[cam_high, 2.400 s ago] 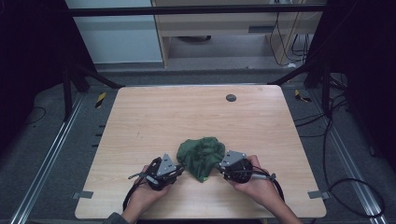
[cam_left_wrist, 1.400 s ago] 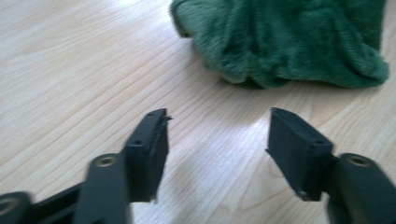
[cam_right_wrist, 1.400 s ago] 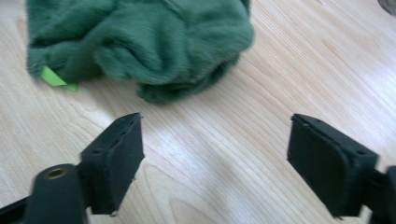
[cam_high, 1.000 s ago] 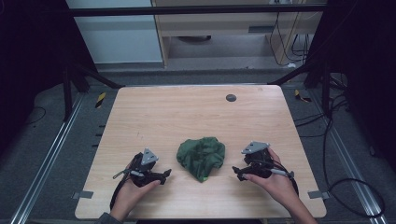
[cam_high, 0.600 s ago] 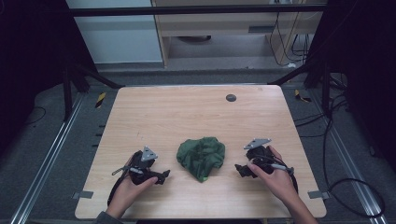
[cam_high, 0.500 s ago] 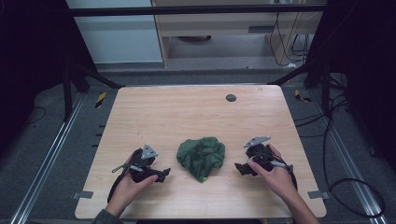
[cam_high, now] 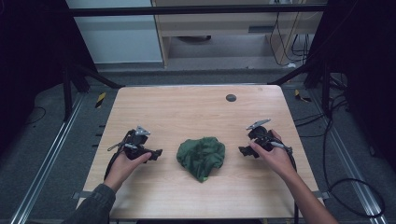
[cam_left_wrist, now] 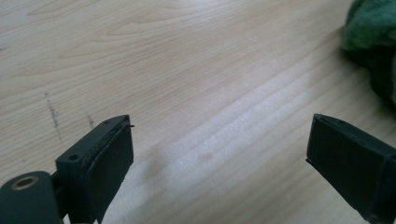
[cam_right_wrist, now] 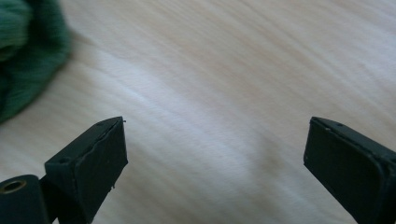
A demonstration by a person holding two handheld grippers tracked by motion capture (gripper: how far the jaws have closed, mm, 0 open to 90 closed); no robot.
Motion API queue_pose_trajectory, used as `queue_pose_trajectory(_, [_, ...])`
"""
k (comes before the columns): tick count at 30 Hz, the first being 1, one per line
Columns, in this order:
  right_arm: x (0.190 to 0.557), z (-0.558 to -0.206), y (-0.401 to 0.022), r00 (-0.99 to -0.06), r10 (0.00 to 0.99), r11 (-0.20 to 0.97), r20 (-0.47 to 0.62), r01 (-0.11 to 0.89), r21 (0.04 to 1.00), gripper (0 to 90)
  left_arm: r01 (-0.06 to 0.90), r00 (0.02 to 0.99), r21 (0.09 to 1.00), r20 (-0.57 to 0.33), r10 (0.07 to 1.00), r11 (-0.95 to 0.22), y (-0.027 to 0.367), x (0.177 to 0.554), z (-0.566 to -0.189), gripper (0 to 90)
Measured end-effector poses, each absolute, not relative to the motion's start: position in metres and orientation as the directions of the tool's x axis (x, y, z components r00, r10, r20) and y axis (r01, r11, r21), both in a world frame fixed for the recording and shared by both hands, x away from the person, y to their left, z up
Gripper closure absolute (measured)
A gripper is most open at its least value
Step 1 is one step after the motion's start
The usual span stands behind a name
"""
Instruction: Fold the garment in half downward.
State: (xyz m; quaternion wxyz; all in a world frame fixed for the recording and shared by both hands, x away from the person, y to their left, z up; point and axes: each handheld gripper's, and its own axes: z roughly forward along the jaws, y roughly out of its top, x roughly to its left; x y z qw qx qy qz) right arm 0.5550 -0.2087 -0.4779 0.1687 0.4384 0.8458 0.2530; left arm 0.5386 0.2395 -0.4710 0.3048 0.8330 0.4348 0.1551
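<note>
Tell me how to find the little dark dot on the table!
Start at the wooden table and look to its far edge, away from the person's hands. The small dark round dot sits there, right of the middle. It is flat and black, unlike the crumpled green cloth nearer the person.

Pale wood surface (cam_high: 187, 112) with one crumpled cloth near its front middle.

We see a light, wood-grained surface, roughly square, standing on a grey floor (cam_high: 70, 154). A dark green cloth (cam_high: 201, 156) lies bunched in a loose heap on it, toward the near edge and about midway across. Close to the far edge, a little right of centre, we see a small dark round spot (cam_high: 230, 97) set in the top. In the left gripper view we find faint dark scuff marks (cam_left_wrist: 52, 114) on the grain, and the cloth's edge at the upper right.
</note>
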Motion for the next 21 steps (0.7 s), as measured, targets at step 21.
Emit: queue_pose_trajectory(21, [0.588,-0.49,-0.234,-0.369,0.929,0.256,0.025,0.691,0.676,12.6,0.63,0.511,0.658,0.049,0.858,-0.413,0.248,0.579,-0.49,7.5])
